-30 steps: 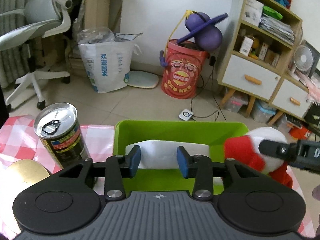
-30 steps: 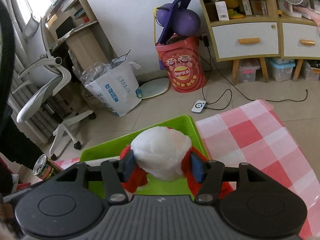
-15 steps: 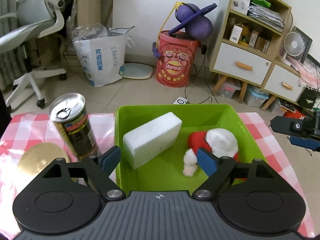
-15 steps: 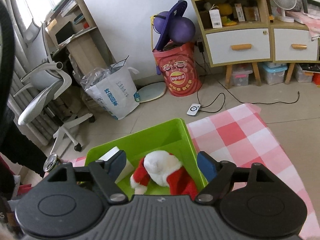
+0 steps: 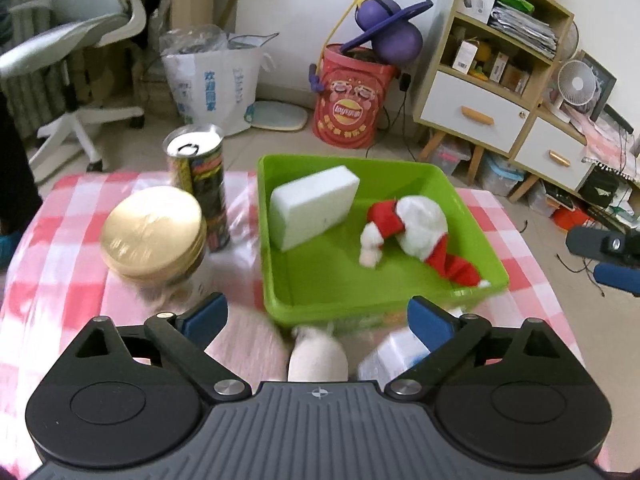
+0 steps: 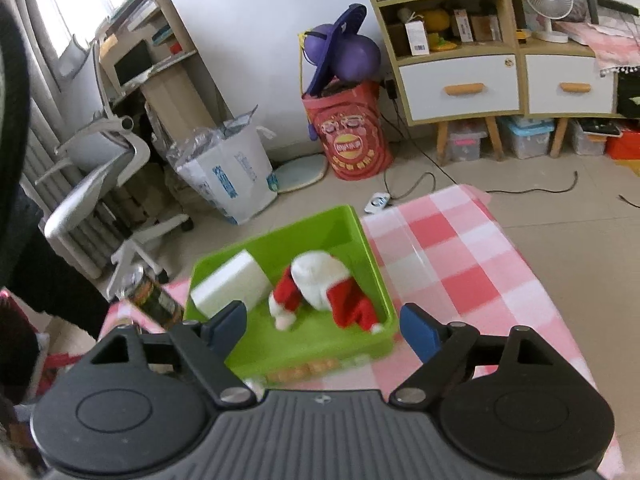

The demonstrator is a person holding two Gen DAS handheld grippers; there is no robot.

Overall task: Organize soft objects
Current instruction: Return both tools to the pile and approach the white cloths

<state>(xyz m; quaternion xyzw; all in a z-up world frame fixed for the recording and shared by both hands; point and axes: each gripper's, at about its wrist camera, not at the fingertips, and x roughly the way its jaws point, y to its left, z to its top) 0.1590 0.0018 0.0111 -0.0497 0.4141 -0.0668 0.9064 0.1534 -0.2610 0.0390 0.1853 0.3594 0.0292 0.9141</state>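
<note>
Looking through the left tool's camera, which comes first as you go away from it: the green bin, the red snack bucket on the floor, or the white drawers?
1. Green bin: nearest, on the checked tablecloth just ahead of the left tool.
2. Red snack bucket: on the floor beyond the table, near the wall.
3. White drawers: to the right; about as far as the bucket, too close to call.
</note>
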